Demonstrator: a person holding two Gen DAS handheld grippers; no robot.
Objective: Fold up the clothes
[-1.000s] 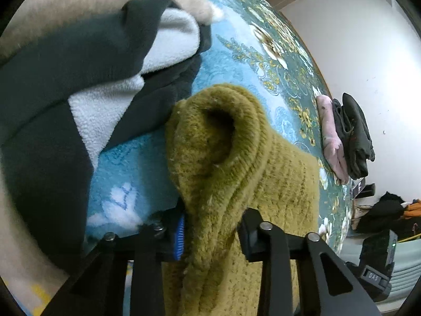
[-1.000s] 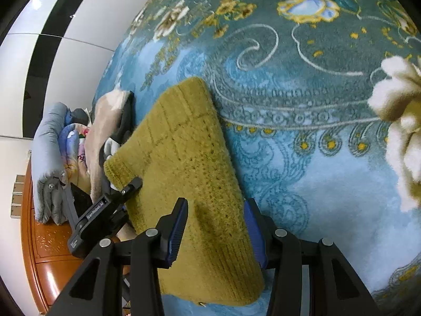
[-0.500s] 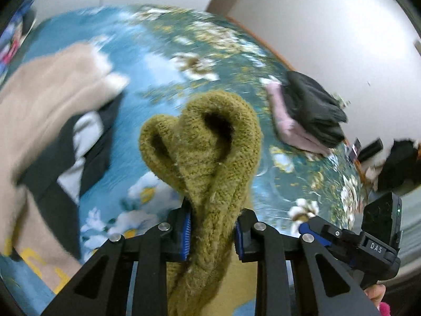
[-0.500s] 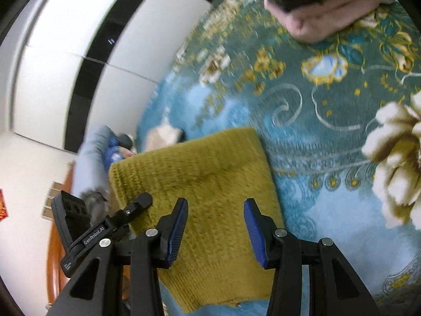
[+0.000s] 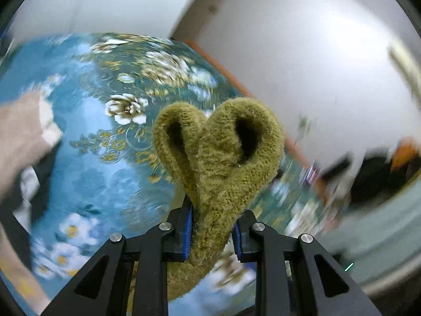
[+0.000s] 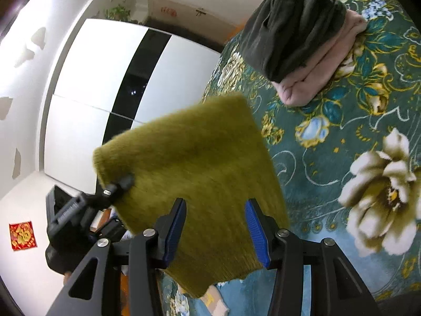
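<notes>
A folded olive-green knit sweater (image 5: pixel 218 158) is pinched in my left gripper (image 5: pixel 212 231), its doubled edge curling above the blue pads in a heart shape. It is lifted off the blue floral bedspread (image 5: pixel 86 163). In the right wrist view the same sweater (image 6: pixel 192 173) hangs as a flat folded panel in front of my right gripper (image 6: pixel 214 231), whose jaws stand wide apart around its lower part without squeezing it. The left gripper (image 6: pixel 115 187) grips the sweater's far left corner there.
A folded stack, a dark grey garment (image 6: pixel 292 29) on a pink one (image 6: pixel 323 71), lies on the bedspread (image 6: pixel 342 137) at the far right. A beige and black clothes pile (image 5: pixel 23 142) is at left. White wardrobe doors (image 6: pixel 92 84) stand behind.
Both grippers have risen and swung towards the folded stack. The sweater left the bed and now hangs in the air. The left view is motion-blurred.
</notes>
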